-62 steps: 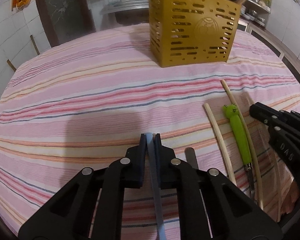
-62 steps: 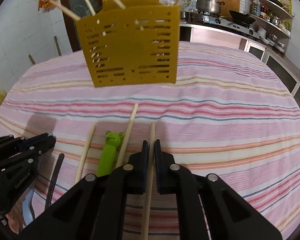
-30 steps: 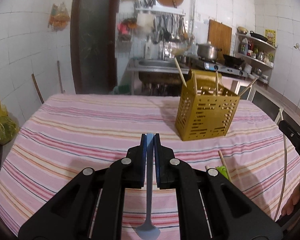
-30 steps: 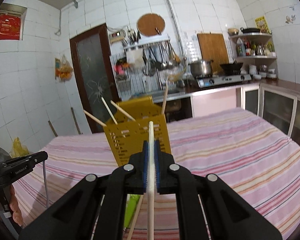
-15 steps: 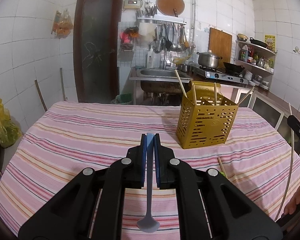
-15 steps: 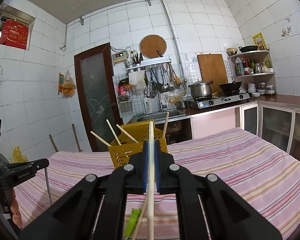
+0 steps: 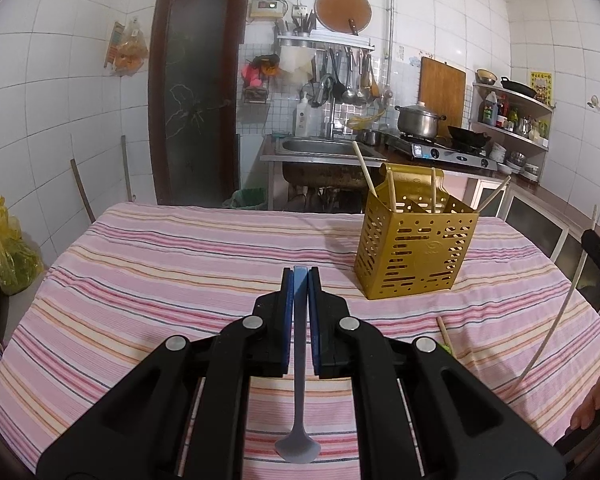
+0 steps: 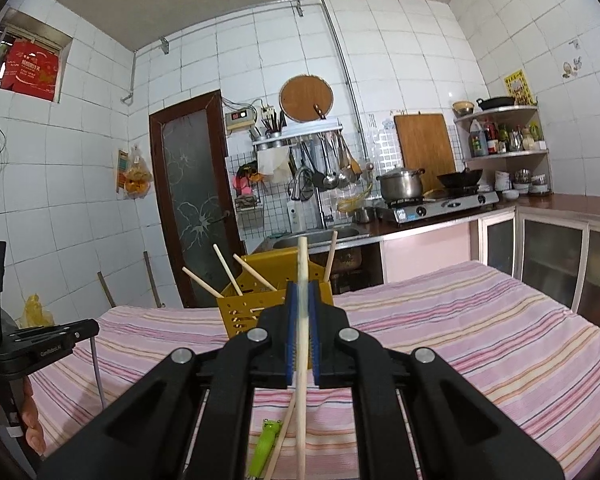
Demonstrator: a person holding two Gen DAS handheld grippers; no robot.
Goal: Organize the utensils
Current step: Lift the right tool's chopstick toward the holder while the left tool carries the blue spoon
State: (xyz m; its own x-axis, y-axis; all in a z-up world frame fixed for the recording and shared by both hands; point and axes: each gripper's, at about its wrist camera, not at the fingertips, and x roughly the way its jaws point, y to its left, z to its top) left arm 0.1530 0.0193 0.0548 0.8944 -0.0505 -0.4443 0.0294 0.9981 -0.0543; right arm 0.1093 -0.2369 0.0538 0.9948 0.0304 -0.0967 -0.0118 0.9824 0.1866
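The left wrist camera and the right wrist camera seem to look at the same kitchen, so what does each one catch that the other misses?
Only the left wrist view shows the blue spoon clamped in the left gripper, its bowl hanging toward the camera, plus the yellow holder's whole perforated front.

Only the right wrist view shows the green frog-handled utensil lying on the striped tablecloth, and the chopstick gripped upright in the right gripper.

Both show the holder with chopsticks standing in it, the cloth and the kitchen counter behind.
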